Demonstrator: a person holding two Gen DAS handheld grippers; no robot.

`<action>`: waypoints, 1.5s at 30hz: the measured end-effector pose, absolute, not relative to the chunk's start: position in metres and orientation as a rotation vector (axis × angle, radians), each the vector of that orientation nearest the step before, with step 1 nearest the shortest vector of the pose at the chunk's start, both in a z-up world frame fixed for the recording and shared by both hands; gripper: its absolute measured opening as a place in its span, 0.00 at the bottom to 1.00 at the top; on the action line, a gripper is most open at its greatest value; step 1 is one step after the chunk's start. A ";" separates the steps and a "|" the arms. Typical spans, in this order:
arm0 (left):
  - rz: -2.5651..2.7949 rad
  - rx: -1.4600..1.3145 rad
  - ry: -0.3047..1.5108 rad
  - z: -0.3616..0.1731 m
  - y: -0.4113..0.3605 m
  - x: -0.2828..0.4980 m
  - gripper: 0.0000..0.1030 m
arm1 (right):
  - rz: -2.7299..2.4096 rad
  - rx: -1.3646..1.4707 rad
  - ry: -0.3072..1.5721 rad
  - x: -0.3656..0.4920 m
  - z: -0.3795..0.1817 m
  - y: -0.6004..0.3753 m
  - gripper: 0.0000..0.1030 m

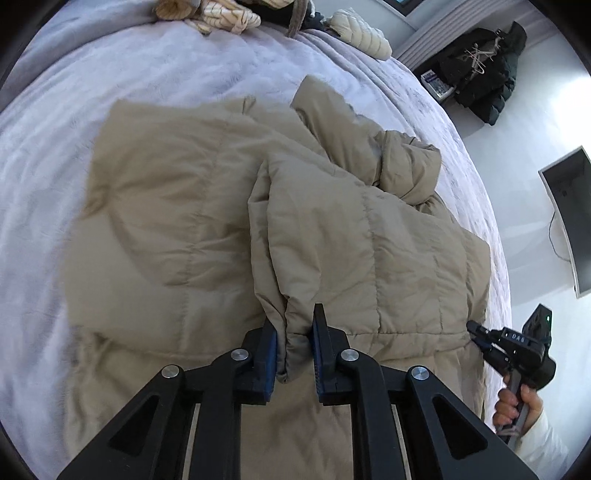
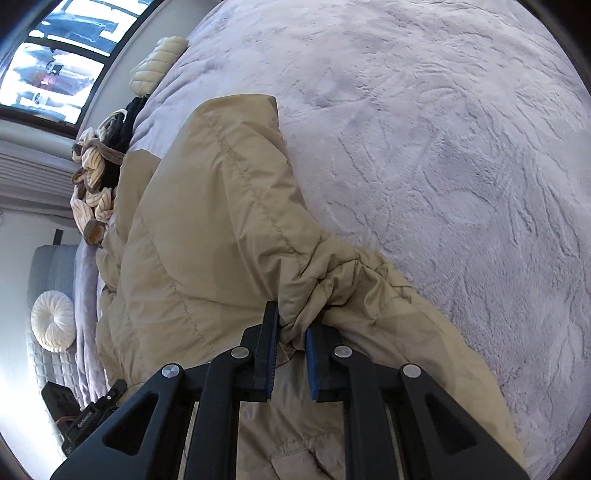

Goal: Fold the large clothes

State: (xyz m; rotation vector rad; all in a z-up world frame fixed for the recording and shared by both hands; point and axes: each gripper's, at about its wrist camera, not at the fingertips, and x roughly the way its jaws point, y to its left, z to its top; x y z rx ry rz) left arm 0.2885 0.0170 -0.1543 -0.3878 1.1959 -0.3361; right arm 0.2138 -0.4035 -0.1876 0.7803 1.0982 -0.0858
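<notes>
A large beige quilted puffer jacket [image 1: 192,206] lies spread on the lilac plush bed cover [image 1: 110,74]. Its right half is folded over toward the middle, with a sleeve bunched at the upper right. My left gripper [image 1: 294,332] is shut on the folded edge of the jacket near its hem. My right gripper [image 2: 291,325] is shut on a gathered fold of the jacket [image 2: 221,229] at the side of the bed. The right gripper also shows in the left wrist view [image 1: 476,332], at the jacket's right edge.
A pile of cream knit and dark clothes [image 1: 221,14] and a cream puffer [image 1: 362,33] lie at the bed's far edge. A black coat [image 1: 480,74] lies on the floor. A round white cushion [image 2: 53,325] sits beside the bed. The bed cover [image 2: 443,147] stretches wide.
</notes>
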 end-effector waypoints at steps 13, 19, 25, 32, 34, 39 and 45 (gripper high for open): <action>-0.329 -0.272 1.181 -0.144 -0.003 0.297 0.15 | -0.032 0.676 1.003 0.211 -0.126 -0.421 0.20; -0.299 -0.281 1.195 -0.154 -0.009 0.301 0.15 | -0.063 0.650 1.015 0.260 -0.132 -0.432 0.54; -0.288 -0.270 1.209 -0.159 -0.008 0.303 0.17 | -0.158 0.365 1.110 0.297 -0.159 -0.399 0.32; -0.210 -0.211 1.125 -0.115 0.034 0.289 0.47 | -0.178 0.370 1.096 0.295 -0.164 -0.401 0.32; -0.243 -0.216 1.093 -0.103 0.031 0.290 0.47 | -0.180 0.367 1.094 0.292 -0.164 -0.402 0.32; -0.326 -0.164 1.081 -0.118 -0.017 0.303 0.47 | -0.200 0.343 1.094 0.289 -0.166 -0.394 0.32; -0.233 -0.185 1.169 -0.178 -0.021 0.319 0.47 | -0.201 0.301 1.094 0.289 -0.170 -0.392 0.33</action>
